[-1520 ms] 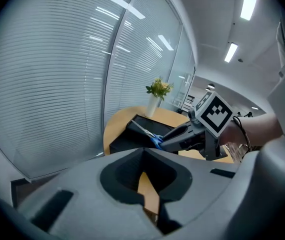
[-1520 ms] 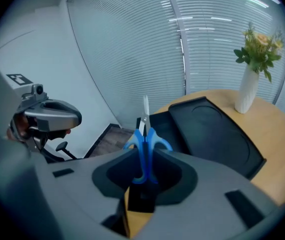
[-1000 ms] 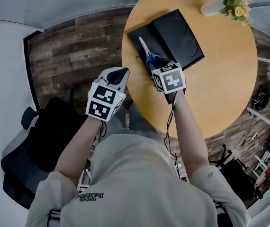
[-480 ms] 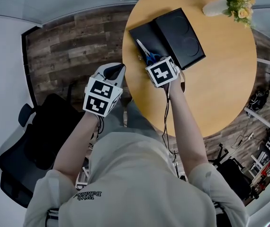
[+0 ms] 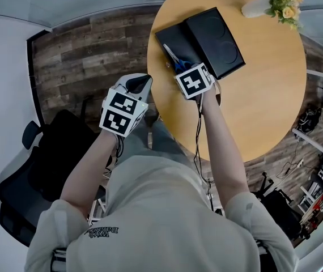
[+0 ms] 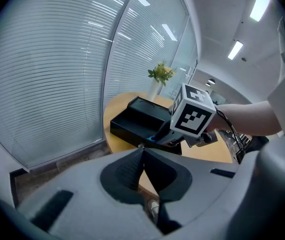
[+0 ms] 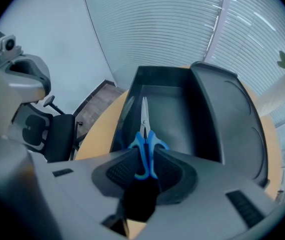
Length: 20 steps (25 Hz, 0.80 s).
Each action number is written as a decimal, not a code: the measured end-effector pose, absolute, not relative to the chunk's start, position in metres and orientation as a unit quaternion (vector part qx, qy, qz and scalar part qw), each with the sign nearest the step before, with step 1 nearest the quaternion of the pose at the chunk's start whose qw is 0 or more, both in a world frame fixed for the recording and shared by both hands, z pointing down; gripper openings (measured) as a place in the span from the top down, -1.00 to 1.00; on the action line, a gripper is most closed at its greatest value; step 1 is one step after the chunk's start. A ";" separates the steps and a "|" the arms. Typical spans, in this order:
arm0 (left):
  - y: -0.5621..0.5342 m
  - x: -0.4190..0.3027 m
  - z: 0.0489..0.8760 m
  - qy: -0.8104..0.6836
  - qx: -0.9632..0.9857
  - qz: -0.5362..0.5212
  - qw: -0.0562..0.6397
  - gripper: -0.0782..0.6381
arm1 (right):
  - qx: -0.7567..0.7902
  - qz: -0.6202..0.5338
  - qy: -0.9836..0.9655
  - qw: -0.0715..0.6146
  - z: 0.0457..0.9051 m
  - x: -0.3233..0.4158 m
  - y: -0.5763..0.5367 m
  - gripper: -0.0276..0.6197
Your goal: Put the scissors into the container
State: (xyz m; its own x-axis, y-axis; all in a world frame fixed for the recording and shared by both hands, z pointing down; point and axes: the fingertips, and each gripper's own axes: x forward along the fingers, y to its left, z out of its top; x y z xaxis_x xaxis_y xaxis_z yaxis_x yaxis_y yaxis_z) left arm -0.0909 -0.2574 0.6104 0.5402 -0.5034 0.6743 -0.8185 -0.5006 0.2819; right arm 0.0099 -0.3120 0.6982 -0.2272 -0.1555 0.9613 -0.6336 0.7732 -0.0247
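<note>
Round and pale wood, the surface [image 5: 263,95] stands on a floor [image 5: 88,44] of dark planks, with slatted blinds [image 7: 182,29] along the glass wall behind it. At its far edge there is a vase of flowers [image 5: 280,1], yellow blooms among green leaves. A black office chair [image 5: 48,163] sits off to the person's left, away from the surface.

Near the far left of the surface lies the black container [image 5: 175,38], a shallow open tray. Its lid [image 5: 215,38], marked with two round hollows, lies open just beside it on the right.

From where I stand the right tongs [image 7: 145,166] are clamped on the scissors [image 7: 144,134], gripping them by the blue handles. The steel blades are closed and point forward over the inside of the tray, toward its left wall. Whether the tips touch the tray's bottom I cannot tell.

The left tongs [image 6: 142,154] are held out over the floor, just off the near left edge of the surface and level with the person's other hand. Their dark ribbed pads are pressed tip to tip with nothing between them. They point toward the container and the marker cube [image 6: 192,115] on the right tongs.
</note>
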 end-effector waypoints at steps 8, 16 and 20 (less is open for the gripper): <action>-0.251 -0.088 0.578 -0.405 0.830 0.266 0.278 0.72 | 0.284 0.260 -0.747 0.543 0.692 0.031 -0.302 0.60; -0.256 -0.086 0.537 -0.425 0.835 0.234 0.258 0.72 | 0.350 0.252 -0.792 0.432 0.622 0.040 -0.312 0.61; -0.254 -0.082 0.501 -0.429 0.847 0.206 0.237 0.72 | 0.368 0.258 -0.821 0.353 0.573 0.041 -0.309 0.65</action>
State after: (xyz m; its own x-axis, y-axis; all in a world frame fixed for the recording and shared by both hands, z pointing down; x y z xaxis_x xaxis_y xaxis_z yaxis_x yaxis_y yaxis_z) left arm -0.0819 -0.2545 0.5008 0.5464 -0.6287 0.5534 -0.8247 -0.5190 0.2247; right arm 0.0405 -0.3086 0.5734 -0.4802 -0.4223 0.7688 -0.7863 0.5957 -0.1640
